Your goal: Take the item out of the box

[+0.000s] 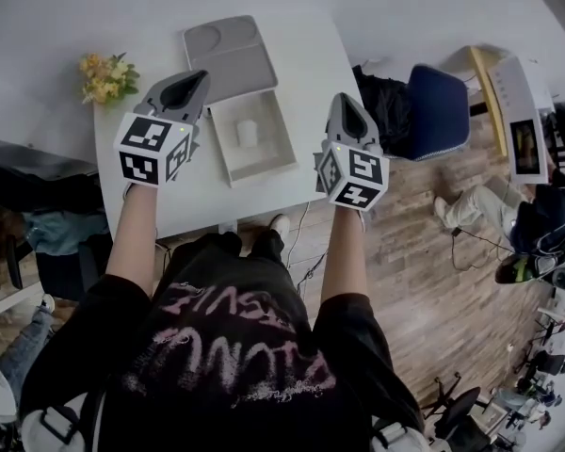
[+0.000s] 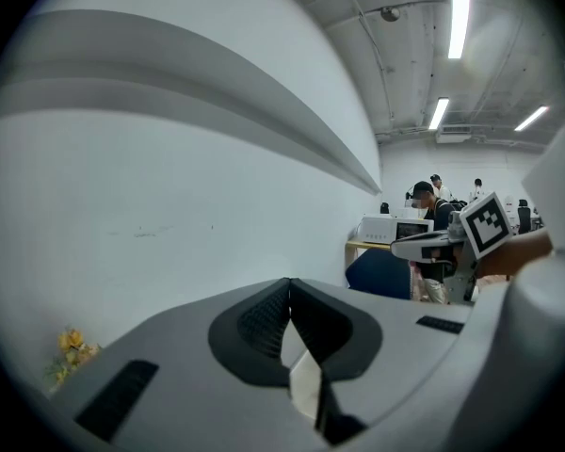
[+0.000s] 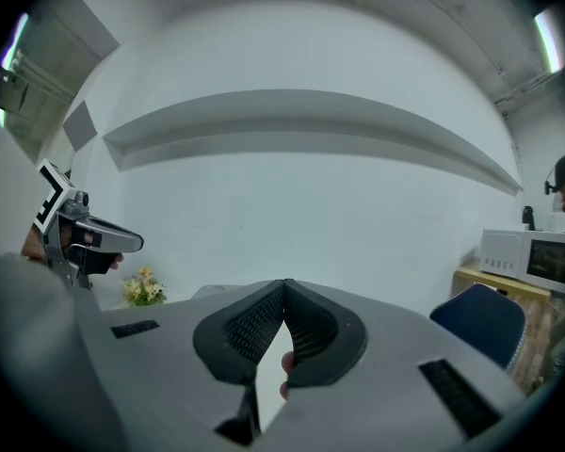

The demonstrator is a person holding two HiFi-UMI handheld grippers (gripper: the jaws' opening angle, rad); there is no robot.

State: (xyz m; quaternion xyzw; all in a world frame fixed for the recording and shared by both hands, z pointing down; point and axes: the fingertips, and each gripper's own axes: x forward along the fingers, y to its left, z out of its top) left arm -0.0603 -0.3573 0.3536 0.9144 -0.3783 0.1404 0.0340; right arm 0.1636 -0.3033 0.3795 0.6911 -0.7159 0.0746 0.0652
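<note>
The small white item (image 1: 248,133) sits in the middle of the open box (image 1: 281,154) on the white table (image 1: 193,205), with the lid (image 1: 228,56) lying just behind the box. The left gripper (image 1: 201,77) hovers at the box's left side and the right gripper (image 1: 345,99) at its right. Both have their fingers pressed together at the tips, holding nothing and touching nothing.

Small white item (image 1: 248,133) upright inside open box (image 1: 284,158) (lid alongside)
</note>
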